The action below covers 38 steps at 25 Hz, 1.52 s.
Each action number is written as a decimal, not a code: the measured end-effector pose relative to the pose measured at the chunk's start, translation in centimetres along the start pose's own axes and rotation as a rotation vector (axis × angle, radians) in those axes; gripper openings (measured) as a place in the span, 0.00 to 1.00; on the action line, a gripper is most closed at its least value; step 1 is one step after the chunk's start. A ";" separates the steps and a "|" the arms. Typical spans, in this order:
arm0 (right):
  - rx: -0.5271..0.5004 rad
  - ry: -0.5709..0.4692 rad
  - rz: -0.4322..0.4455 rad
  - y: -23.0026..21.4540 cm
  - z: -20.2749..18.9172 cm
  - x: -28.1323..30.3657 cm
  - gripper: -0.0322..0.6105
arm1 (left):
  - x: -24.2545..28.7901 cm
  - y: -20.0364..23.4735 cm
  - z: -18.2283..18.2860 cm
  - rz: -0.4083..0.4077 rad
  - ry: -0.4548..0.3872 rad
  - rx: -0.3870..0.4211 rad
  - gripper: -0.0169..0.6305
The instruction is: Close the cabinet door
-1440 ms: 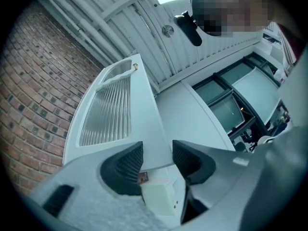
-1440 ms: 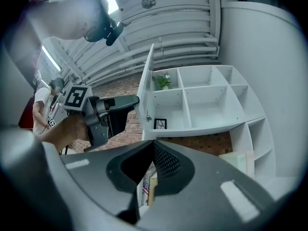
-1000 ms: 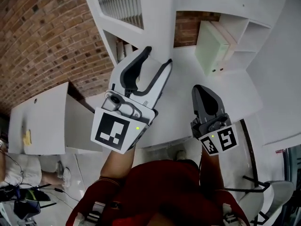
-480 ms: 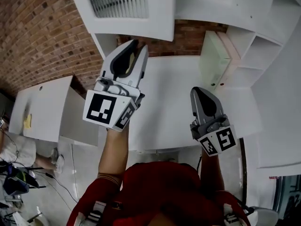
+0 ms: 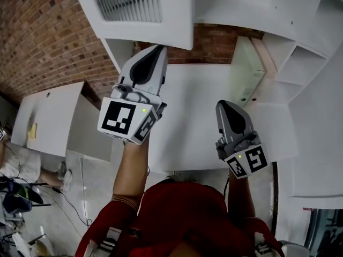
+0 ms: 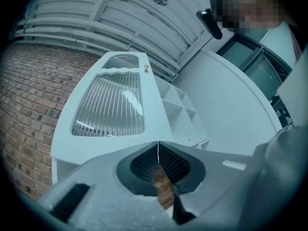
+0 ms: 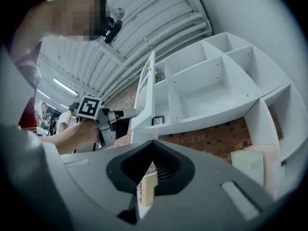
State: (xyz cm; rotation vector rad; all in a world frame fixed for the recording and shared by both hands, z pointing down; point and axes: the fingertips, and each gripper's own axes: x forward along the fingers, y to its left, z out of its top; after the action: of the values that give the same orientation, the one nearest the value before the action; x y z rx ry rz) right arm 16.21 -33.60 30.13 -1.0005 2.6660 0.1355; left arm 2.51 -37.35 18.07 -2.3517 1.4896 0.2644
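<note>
cabinet door [image 5: 139,7] ajar, shelves [image 5: 300,63] beside, brick wall [image 5: 48,36] behind

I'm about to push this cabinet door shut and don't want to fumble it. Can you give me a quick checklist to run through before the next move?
1. Door shut: not ok. The cabinet door stands swung open.
2. Left tool ready to push: ok. Its jaws have just closed, with nothing between them.
3. Left tool touching the door: cannot tell. The door lies straight ahead of its tips, but contact does not show.
4. Right tool free: ok. Its jaws are together and hold nothing.
5. Right tool out of the door's swing: ok, as far as shows. It hangs over the white counter, off to the side of the door.
</note>
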 end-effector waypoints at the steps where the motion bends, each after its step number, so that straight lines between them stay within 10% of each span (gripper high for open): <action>1: -0.001 0.004 0.000 0.2 -0.1 0.2 0.07 | 0.2 0.3 -0.2 -0.003 0.003 -0.001 0.03; 38: -0.025 0.016 -0.129 -4.2 -1.8 1.4 0.07 | 8.3 3.9 -4.7 -0.012 0.020 -0.001 0.03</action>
State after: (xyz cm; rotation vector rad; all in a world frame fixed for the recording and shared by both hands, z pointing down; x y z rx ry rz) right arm 17.54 -37.99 31.47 -1.1819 2.6108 0.1344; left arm 2.47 -47.62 18.92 -2.3701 1.4844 0.2393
